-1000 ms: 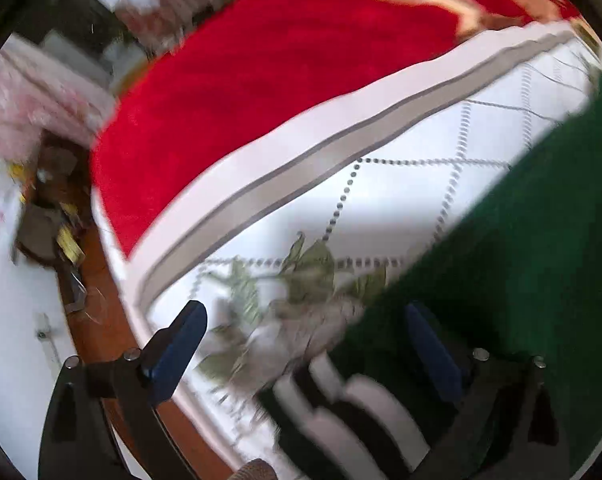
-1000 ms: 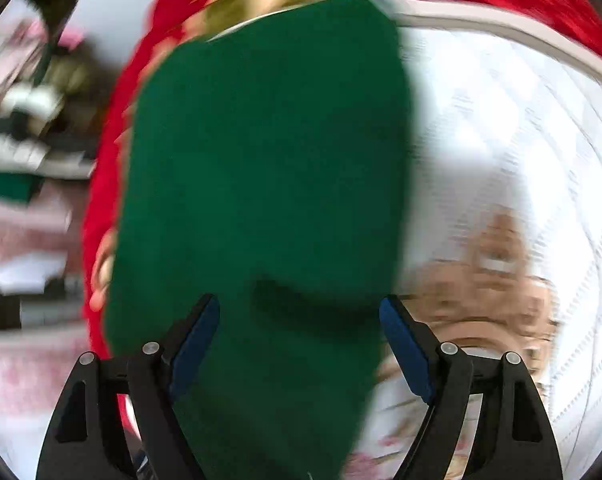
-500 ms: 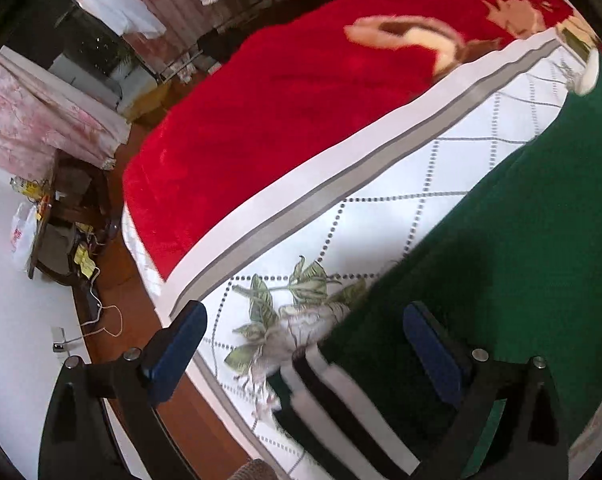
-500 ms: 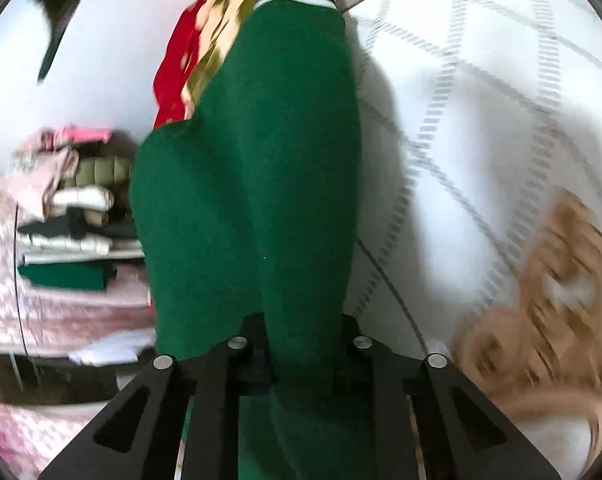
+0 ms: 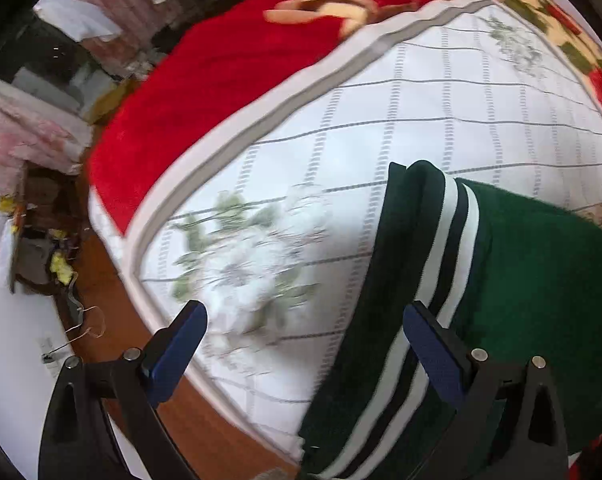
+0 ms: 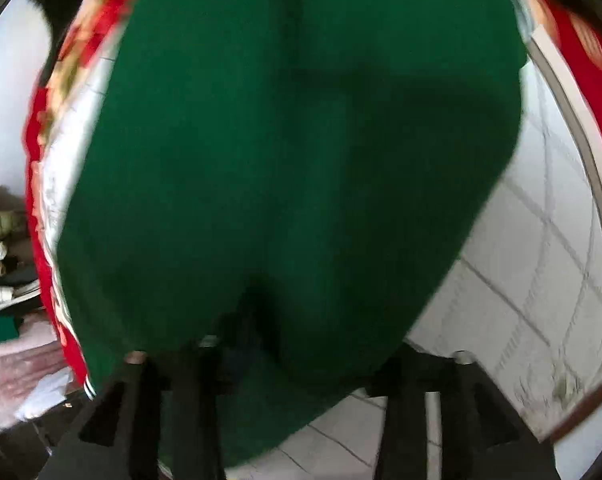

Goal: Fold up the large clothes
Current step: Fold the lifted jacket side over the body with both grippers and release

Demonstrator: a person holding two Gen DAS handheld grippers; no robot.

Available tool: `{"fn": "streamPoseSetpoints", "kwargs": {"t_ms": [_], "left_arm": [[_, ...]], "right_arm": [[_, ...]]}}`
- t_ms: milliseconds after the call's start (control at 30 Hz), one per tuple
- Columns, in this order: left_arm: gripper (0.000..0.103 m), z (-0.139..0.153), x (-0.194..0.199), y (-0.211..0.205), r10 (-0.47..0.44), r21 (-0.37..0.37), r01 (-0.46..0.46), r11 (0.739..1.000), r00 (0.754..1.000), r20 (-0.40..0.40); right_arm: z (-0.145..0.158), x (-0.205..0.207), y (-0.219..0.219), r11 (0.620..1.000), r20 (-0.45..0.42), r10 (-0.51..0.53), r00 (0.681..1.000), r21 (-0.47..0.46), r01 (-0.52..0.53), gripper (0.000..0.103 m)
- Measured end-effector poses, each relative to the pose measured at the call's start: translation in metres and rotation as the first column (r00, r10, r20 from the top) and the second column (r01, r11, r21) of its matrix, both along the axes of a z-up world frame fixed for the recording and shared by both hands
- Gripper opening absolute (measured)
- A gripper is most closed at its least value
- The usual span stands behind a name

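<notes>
the left tool points steeply down over the near edge of the bed, its two blue pads spread wide with nothing pressed between them; the left pad hangs over the mattress border and the wooden floor, the right pad sits over the striped cuff of the green garment; that garment lies on the white quilted bed cover, its black-and-white ribbed band running toward the bed's near edge; a red blanket covers the far side of the bed; in the blurred right wrist view the right tool also tilts downward, its jaws opening, with green garment cloth draped over and between the fingers; whether the pads press on it i cannot tell, as the cloth hides them.
</notes>
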State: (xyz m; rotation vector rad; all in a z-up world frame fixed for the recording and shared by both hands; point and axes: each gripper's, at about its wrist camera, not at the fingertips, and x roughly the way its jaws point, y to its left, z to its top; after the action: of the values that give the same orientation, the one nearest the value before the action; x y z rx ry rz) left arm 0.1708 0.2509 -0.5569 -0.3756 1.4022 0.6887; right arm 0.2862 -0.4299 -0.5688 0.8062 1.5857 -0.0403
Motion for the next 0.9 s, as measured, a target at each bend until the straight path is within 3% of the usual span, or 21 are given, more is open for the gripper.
{"fn": "streamPoseSetpoints", "kwargs": {"t_ms": [100,200,267,300,333,367,533,667,833,900], "left_arm": [[0.101,-0.001,0.026,0.0,-0.033,-0.011,0.034,0.999,0.997,0.065],[0.1,-0.014,0.054,0.003,-0.066,-0.093,0.077,0.993,0.991,0.117],[0.093,-0.035,0.073,0.005,-0.083,-0.147,0.1,0.984,0.99,0.117],[0.06,-0.039,0.076,0.005,-0.086,-0.157,0.108,0.982,0.986,0.139],[0.008,-0.041,0.081,0.005,-0.097,-0.154,0.121,0.981,0.983,0.157],[0.004,-0.04,0.085,0.003,-0.109,-0.11,0.124,0.986,0.985,0.133],[0.002,0.004,0.084,0.003,-0.132,-0.058,0.155,0.986,0.95,0.284],[0.002,0.008,0.088,0.008,-0.133,-0.031,0.15,0.988,0.943,0.305],[0.002,-0.041,0.104,0.025,-0.084,-0.087,0.107,0.99,0.969,0.233],[0.003,-0.048,0.103,0.026,-0.068,-0.101,0.093,0.991,0.971,0.229]], "right_arm": [[0.006,-0.011,-0.01,1.0,-0.027,0.017,1.0,0.013,-0.016,0.054],[0.017,-0.015,-0.017,0.998,-0.011,0.056,0.998,-0.027,-0.057,0.056],[0.026,-0.017,-0.016,0.995,0.002,0.086,0.996,-0.053,-0.085,0.056],[0.029,-0.018,-0.017,0.993,0.016,0.101,0.995,-0.063,-0.1,0.056],[0.031,-0.019,-0.016,0.99,0.023,0.12,0.992,-0.08,-0.118,0.056],[0.033,-0.019,-0.016,0.987,0.022,0.13,0.991,-0.095,-0.128,0.056],[0.051,-0.032,-0.037,0.968,0.064,0.13,0.989,-0.224,-0.113,0.056],[0.083,-0.032,-0.029,0.883,0.177,0.231,0.957,-0.451,-0.129,0.056],[0.093,-0.007,0.016,0.881,0.236,0.315,0.919,-0.433,-0.191,0.056],[0.092,0.023,0.05,0.895,0.267,0.356,0.895,-0.373,-0.245,0.056]]}}
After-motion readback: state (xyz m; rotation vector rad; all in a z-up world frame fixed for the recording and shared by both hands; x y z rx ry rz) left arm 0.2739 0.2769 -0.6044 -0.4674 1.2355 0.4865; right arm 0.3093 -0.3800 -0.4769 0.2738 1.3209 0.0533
